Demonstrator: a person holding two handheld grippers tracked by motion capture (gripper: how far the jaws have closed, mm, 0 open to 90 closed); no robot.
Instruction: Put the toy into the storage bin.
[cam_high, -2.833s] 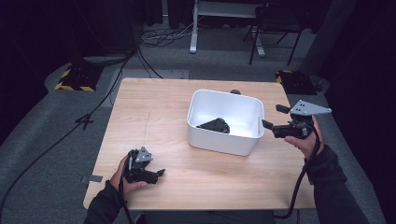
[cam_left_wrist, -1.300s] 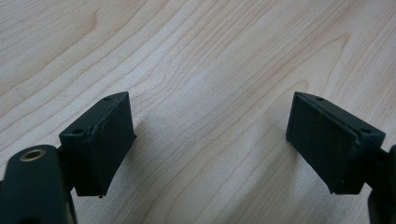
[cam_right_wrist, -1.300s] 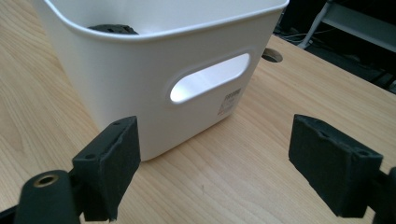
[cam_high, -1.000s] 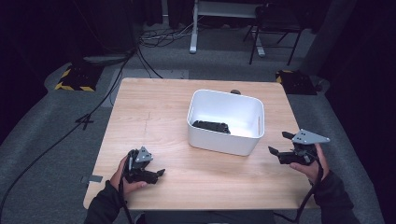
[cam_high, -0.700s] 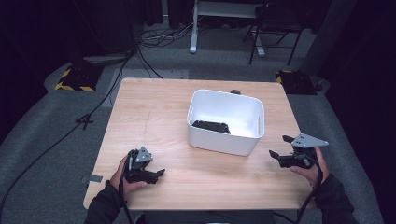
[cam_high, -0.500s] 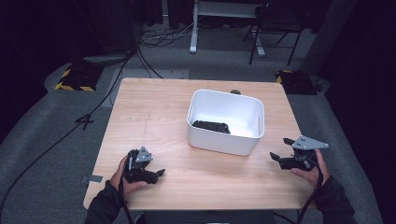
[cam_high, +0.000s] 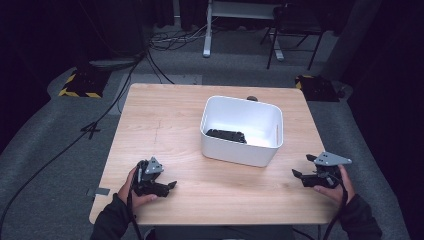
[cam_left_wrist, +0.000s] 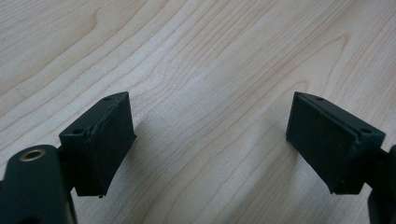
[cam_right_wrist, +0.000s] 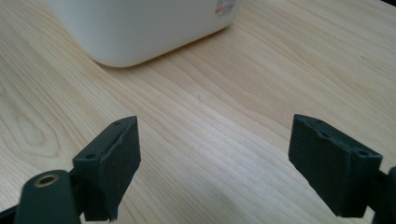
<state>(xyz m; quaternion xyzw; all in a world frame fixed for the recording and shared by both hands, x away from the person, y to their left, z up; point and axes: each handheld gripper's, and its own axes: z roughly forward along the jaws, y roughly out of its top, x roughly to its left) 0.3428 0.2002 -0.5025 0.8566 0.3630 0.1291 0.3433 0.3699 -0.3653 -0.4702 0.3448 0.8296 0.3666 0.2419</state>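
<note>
As seen, white bin (cam_high: 242, 131) btwn both tongs — left tongs (cam_high: 169, 186), right tongs (cam_high: 299, 176).

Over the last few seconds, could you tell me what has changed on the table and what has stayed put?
The right gripper drew back from beside the white bin toward the table's near right edge and sank, jaws open and empty. The left gripper, also open and empty, the bin and the dark object inside it stayed where they were.
</note>
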